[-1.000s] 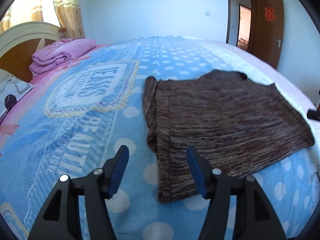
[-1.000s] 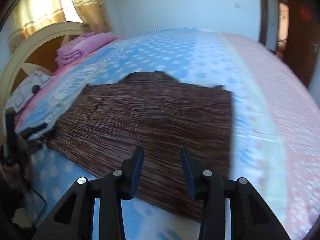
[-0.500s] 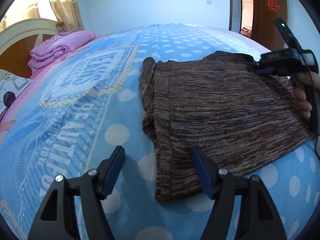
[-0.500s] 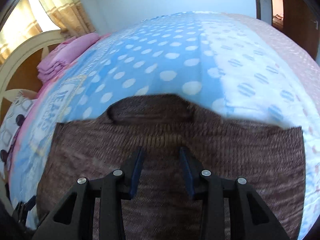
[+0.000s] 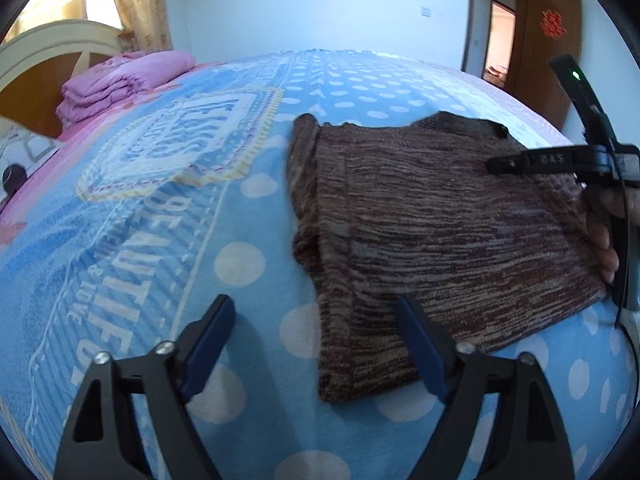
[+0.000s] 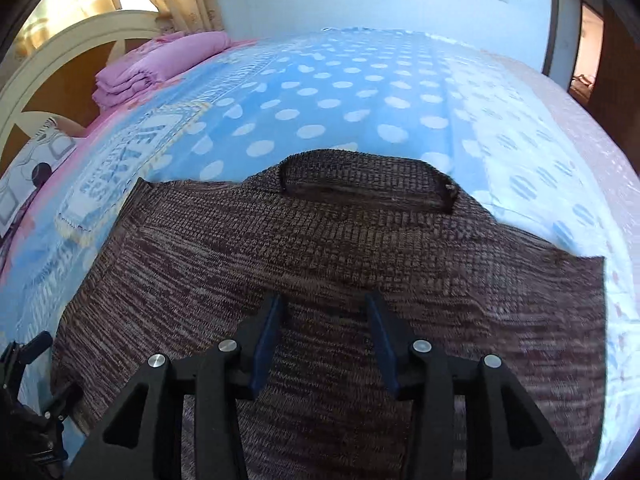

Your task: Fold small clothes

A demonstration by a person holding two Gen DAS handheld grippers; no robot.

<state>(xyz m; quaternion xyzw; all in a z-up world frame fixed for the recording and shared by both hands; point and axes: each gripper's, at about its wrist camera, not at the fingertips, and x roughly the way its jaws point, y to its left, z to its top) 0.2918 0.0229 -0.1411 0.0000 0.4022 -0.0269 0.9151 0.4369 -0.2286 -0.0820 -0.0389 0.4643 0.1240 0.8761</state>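
Blue bedspread with white dots covers a big bed and fills most of both views. Pale blue walls stand behind it, with a brown wooden door on the right and a cream headboard on the left. Folded pink blankets sit near the headboard.

A brown knitted sweater lies flat on the bedspread. The left gripper is opening wide, and the sweater's near corner lies between its jaws, not pinched. The right gripper hangs over the middle of the sweater, its jaws opening a little, with nothing pinched.
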